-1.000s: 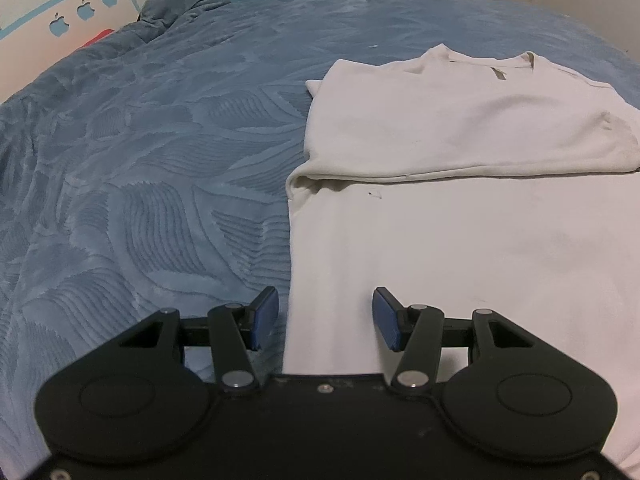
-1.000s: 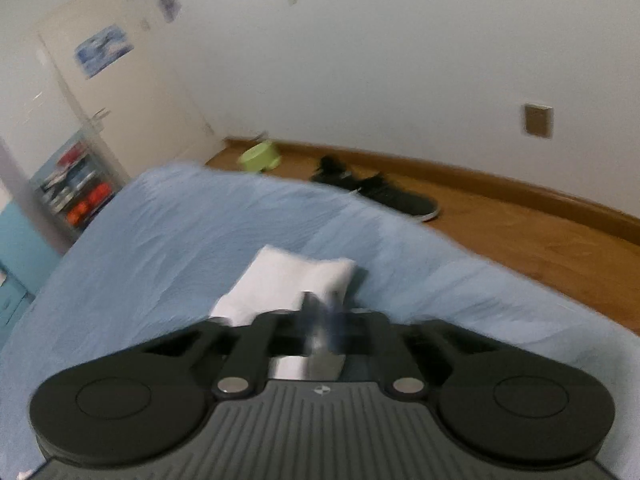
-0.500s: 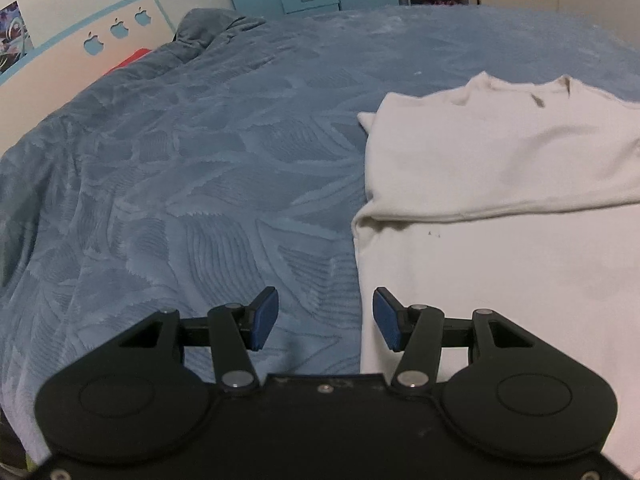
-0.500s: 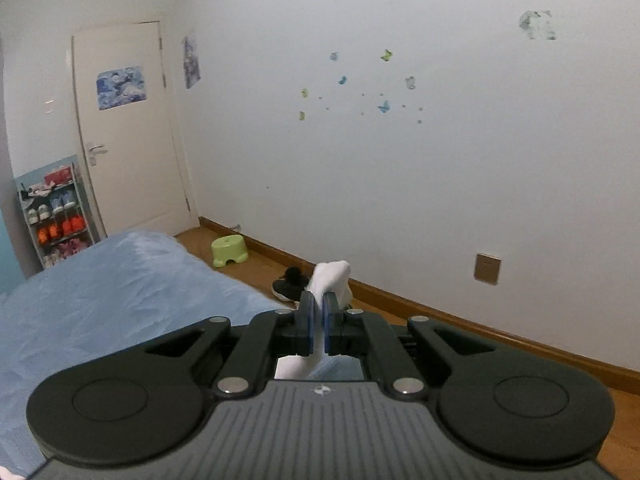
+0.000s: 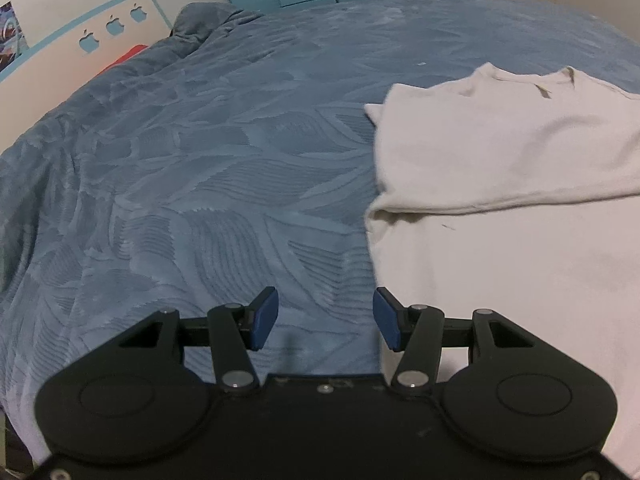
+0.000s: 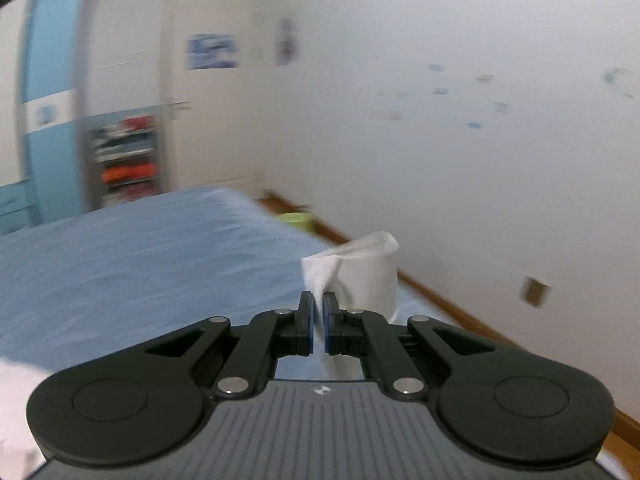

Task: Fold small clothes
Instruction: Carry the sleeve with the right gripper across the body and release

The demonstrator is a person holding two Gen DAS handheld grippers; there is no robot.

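A white T-shirt [image 5: 500,184] is spread on the blue patterned bedspread [image 5: 200,160], its upper part folded over the lower. The left gripper [image 5: 325,318] is held with jaws apart and empty, over the bedspread beside the shirt's left edge. A raised white fabric fold [image 6: 360,272] is clamped in the right gripper [image 6: 319,320].

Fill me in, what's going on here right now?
A person is folding a white shirt on a blue bedspread. The right hand-held gripper is shut on a pinched piece of the white fabric, lifted above the bed; that view is blurred. The left hand-held gripper hangs open over the bedspread beside the shirt's left edge, holding nothing. The shirt's top part is already folded over.
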